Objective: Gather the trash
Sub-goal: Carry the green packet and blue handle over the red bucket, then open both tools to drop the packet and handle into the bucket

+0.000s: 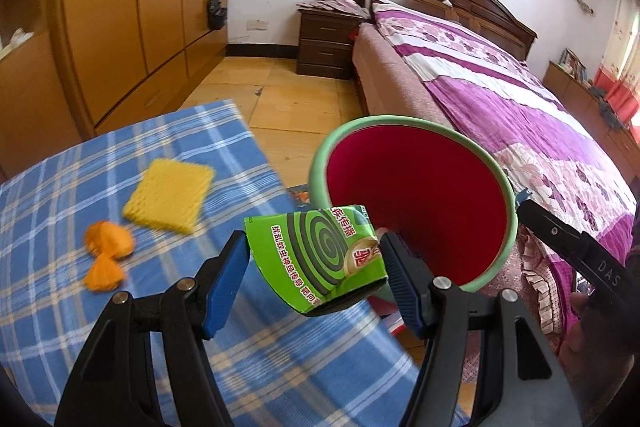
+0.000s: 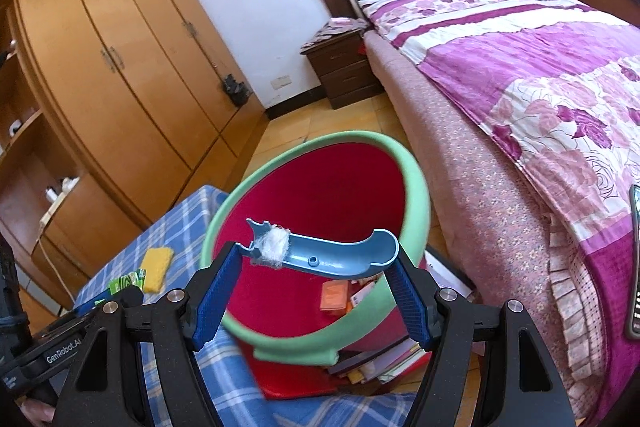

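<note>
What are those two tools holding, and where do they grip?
The left tool holds a green box by its side edges. The right tool holds a blue plastic piece by its two ends.

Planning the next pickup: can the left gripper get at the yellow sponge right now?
Probably not yet: the left gripper is shut on the green box. The yellow sponge itself lies uncovered on the blue checked cloth.

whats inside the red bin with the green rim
Inside the red bin, an orange packet and a few paper scraps lie at the bottom; the blue plastic piece in the right gripper covers part.
</note>
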`<state>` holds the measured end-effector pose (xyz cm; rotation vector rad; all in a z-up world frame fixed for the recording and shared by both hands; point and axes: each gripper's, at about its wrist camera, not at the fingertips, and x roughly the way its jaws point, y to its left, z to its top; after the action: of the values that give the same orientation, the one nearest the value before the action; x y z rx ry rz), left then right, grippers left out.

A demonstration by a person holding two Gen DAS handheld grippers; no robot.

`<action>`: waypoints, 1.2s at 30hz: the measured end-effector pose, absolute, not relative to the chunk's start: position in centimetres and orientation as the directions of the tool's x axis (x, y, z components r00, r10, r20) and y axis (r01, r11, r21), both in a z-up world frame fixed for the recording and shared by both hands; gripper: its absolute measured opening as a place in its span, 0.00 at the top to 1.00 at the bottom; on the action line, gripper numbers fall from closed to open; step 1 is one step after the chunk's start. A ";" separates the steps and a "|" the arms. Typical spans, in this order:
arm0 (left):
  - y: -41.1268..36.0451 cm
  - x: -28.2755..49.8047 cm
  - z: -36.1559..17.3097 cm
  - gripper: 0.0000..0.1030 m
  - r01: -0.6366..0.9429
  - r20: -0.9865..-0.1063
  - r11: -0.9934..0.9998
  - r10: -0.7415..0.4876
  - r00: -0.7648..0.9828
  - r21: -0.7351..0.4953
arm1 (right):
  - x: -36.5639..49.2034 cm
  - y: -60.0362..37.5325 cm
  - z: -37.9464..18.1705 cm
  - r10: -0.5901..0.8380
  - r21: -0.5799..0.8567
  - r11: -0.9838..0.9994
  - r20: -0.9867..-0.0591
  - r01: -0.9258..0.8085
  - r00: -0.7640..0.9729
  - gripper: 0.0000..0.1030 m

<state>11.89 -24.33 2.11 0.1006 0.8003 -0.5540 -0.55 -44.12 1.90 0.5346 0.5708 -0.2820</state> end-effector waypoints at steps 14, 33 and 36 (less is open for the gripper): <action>-30.0 13.7 -0.2 0.34 0.590 -0.728 0.804 -0.448 0.519 -0.074 | 0.4 -47.9 0.8 -0.128 0.415 0.796 -0.596 0.441 0.792 0.28; -29.4 14.1 -1.4 0.27 0.564 -0.740 0.818 -0.449 0.502 -0.114 | 1.7 -48.2 0.0 -0.115 0.414 0.797 -0.610 0.439 0.784 0.28; -28.6 14.0 -1.3 0.27 0.549 -0.740 0.827 -0.445 0.505 -0.123 | 1.9 -48.1 0.1 -0.122 0.407 0.799 -0.610 0.442 0.783 0.28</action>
<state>13.96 -28.64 -1.29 0.1338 0.8511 -0.6017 1.89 -48.12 0.07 0.5694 0.6001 -0.3230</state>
